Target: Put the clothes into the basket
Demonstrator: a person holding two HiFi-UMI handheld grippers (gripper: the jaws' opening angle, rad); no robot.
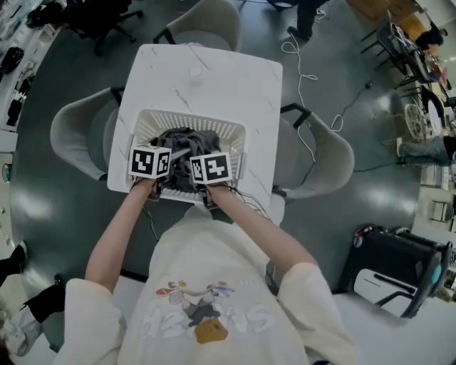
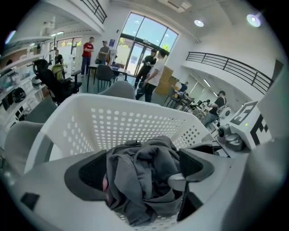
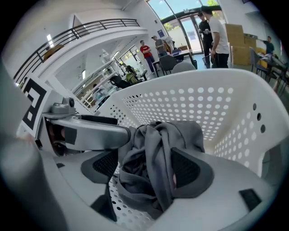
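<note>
A white perforated basket stands on the white table, with a heap of grey clothes inside it. Both grippers reach in over the basket's near rim, side by side, their marker cubes almost touching. In the left gripper view, my left gripper is open, and the grey clothes lie bunched between its jaws against the basket wall. My right gripper is open too; a fold of the grey clothes hangs between its jaws and brushes the right pad. The basket wall curves behind.
Grey chairs stand to the left, to the right and at the far end of the table. A white cable trails over the floor. A black case sits at the right. People stand far off by the glass doors.
</note>
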